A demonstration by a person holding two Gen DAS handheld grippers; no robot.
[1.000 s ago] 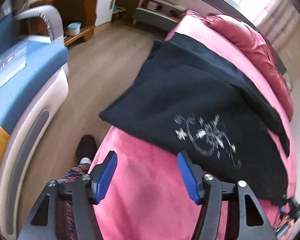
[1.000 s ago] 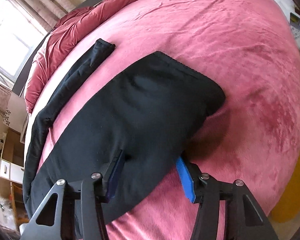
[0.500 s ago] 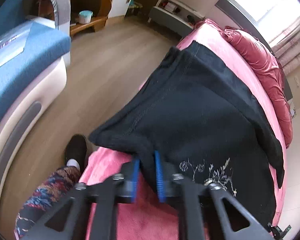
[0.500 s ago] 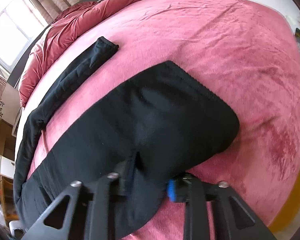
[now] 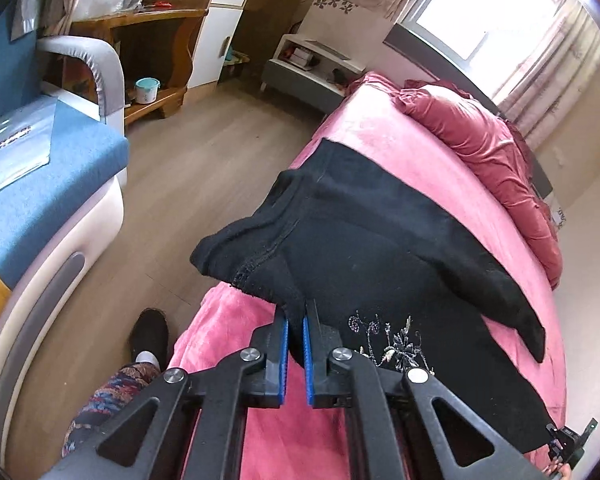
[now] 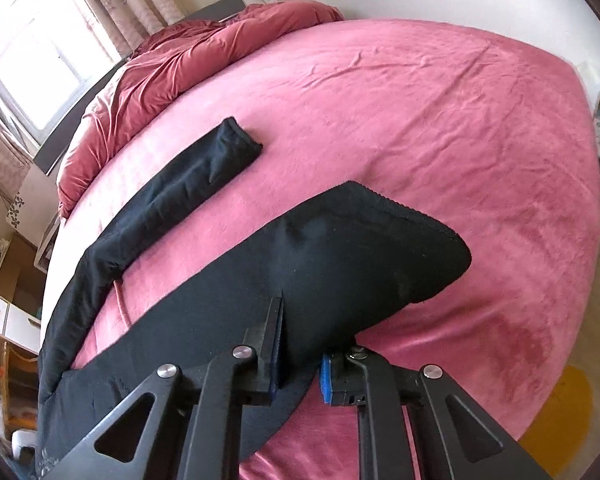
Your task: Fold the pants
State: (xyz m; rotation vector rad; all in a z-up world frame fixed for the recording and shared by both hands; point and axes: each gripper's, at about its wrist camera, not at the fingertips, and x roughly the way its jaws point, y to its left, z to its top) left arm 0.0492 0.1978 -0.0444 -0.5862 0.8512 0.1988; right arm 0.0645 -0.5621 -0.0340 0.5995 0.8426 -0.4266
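Observation:
Black pants (image 5: 380, 248) with a pale embroidered flower lie spread on the pink bed (image 5: 420, 160). My left gripper (image 5: 295, 320) is shut on the near waist edge of the pants and lifts that corner off the bed. In the right wrist view the pants (image 6: 340, 256) show two legs: the near leg's hem corner is raised, the far leg (image 6: 204, 168) lies flat. My right gripper (image 6: 300, 344) is shut on the near leg's edge.
A crumpled dark red duvet (image 5: 480, 148) lies at the head of the bed under the window. A blue and white sofa (image 5: 40, 184) stands left across a wood floor (image 5: 180, 168). The person's foot in a black slipper (image 5: 148, 332) is by the bed.
Both grippers went from open to shut on the pants' near edge. Both held edges have lifted off the bed.

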